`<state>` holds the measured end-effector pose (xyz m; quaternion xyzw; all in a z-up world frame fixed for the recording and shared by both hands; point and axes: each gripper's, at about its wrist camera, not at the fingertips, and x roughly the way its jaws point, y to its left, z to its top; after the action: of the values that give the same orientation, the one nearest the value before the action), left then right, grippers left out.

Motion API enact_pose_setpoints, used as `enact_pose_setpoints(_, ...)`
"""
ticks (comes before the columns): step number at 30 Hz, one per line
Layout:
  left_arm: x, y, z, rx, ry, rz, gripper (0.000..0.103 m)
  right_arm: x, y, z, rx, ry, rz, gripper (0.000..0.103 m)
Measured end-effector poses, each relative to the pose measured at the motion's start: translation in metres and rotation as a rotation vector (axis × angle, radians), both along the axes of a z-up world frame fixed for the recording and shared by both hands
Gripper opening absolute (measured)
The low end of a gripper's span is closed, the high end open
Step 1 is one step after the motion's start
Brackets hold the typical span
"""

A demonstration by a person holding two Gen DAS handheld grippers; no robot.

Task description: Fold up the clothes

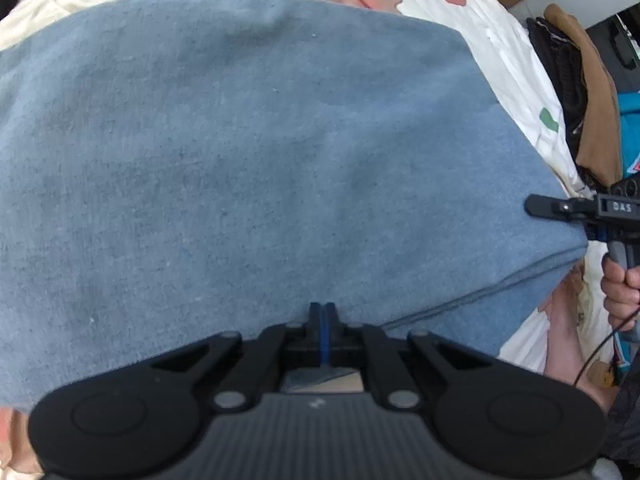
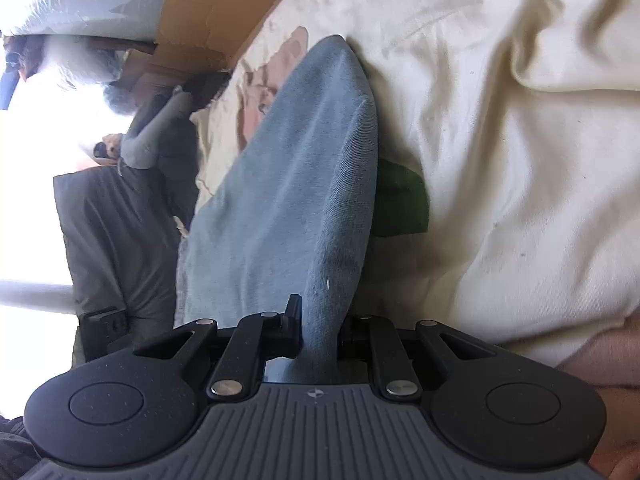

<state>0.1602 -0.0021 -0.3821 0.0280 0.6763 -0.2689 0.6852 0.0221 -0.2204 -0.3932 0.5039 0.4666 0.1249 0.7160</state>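
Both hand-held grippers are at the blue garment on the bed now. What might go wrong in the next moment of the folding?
1. The left hand-held gripper is shut at the very hem of the blue garment; so thin a bite may slip.
2. The right hand-held gripper pinches a bunched ridge, so a lift could crease the fold.
3. The cream bedsheet lies rumpled beside it and might be dragged along.
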Motion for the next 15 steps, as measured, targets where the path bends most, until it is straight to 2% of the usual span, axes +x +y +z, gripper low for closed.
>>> enact_pose_setpoints(6,-0.003,-0.007,0.0,0.015,0.024,-0.019,0.002,0.014,0.002,-0.014,-0.018,0.012,0.028,0.016)
enact_pose_setpoints(15,0.0,-0.01,0.001,0.004,0.05,0.0,0.002,0.043,0.005,-0.012,-0.08,-0.023,0.138,0.018)
